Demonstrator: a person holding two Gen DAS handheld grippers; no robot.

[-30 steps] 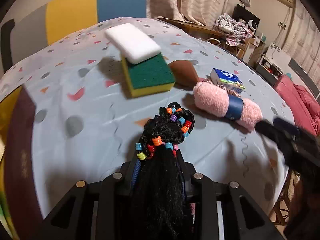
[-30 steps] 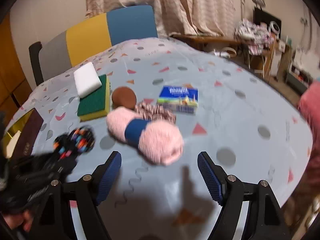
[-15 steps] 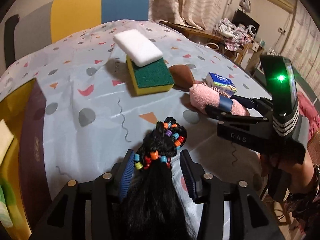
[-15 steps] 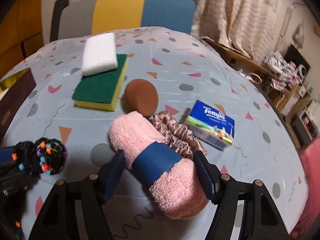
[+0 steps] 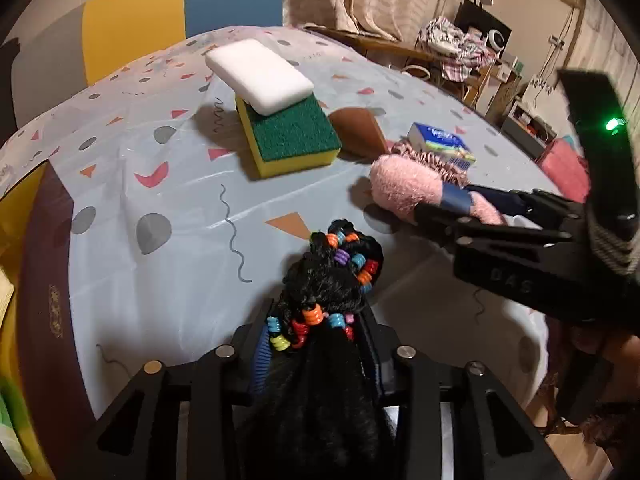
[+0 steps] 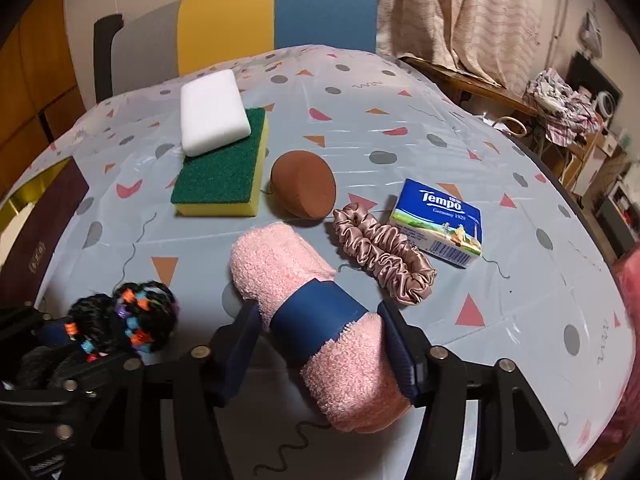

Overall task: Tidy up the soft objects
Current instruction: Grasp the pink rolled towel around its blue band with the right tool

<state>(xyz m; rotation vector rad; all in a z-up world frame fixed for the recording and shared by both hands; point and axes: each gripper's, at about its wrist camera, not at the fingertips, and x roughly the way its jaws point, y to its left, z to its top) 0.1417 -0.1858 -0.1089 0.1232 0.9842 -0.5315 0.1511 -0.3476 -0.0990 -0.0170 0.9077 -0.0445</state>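
My left gripper (image 5: 316, 344) is shut on a black braided hairpiece with coloured beads (image 5: 336, 276), held just above the table; it also shows in the right wrist view (image 6: 120, 320). My right gripper (image 6: 320, 344) has its jaws around a rolled pink towel with a blue band (image 6: 308, 304), pads touching its sides; the towel lies on the table and shows in the left wrist view (image 5: 404, 188). A white sponge (image 6: 212, 112) lies on a green-and-yellow sponge (image 6: 224, 168). A brown makeup sponge (image 6: 304, 184) and a pink satin scrunchie (image 6: 384, 256) lie beyond the towel.
A Tempo tissue pack (image 6: 436, 220) lies right of the scrunchie. A dark brown box with a yellow interior (image 5: 36, 280) sits at the table's left edge. A yellow, blue and grey chair (image 6: 240, 20) stands behind the table (image 6: 520, 280).
My right gripper has moved forward and its jaws have narrowed around the pink towel. My left gripper has pushed slightly forward with the hairpiece.
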